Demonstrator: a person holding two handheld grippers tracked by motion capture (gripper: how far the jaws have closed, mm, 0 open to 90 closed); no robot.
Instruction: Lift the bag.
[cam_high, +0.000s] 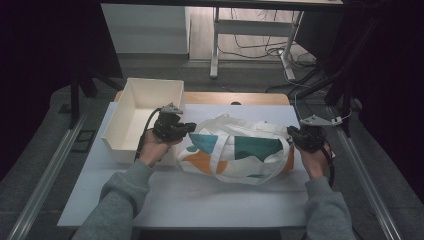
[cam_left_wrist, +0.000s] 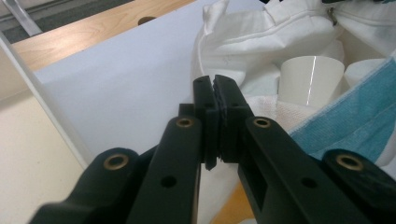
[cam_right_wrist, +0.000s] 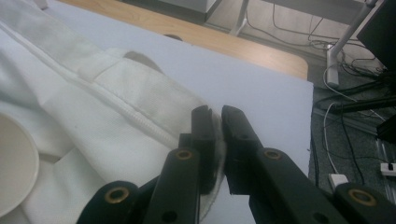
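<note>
A cloth bag (cam_high: 235, 150), white with teal and orange patches, lies on the white table (cam_high: 190, 195), just to the right of an open cream box (cam_high: 131, 117). The left gripper (cam_high: 189, 128) sits at the bag's left end; in the left gripper view its jaws are pressed together on the white fabric of the bag's edge (cam_left_wrist: 219, 74), and past them a white cup (cam_left_wrist: 312, 79) and a blue cloth (cam_left_wrist: 355, 126) show inside the open bag. The right gripper (cam_high: 292, 133) is at the bag's right end; in the right gripper view its jaws pinch a fold of the bag's white hem (cam_right_wrist: 140, 112) between them, with only a thin gap left for the cloth. A cup rim (cam_right_wrist: 14, 163) shows at the left edge of that view. The bag's handles (cam_high: 225, 150) drape loosely over its printed side. Both hands, in grey sleeves (cam_high: 122, 195), hold the grippers low over the table, with the bag stretched between them.
</note>
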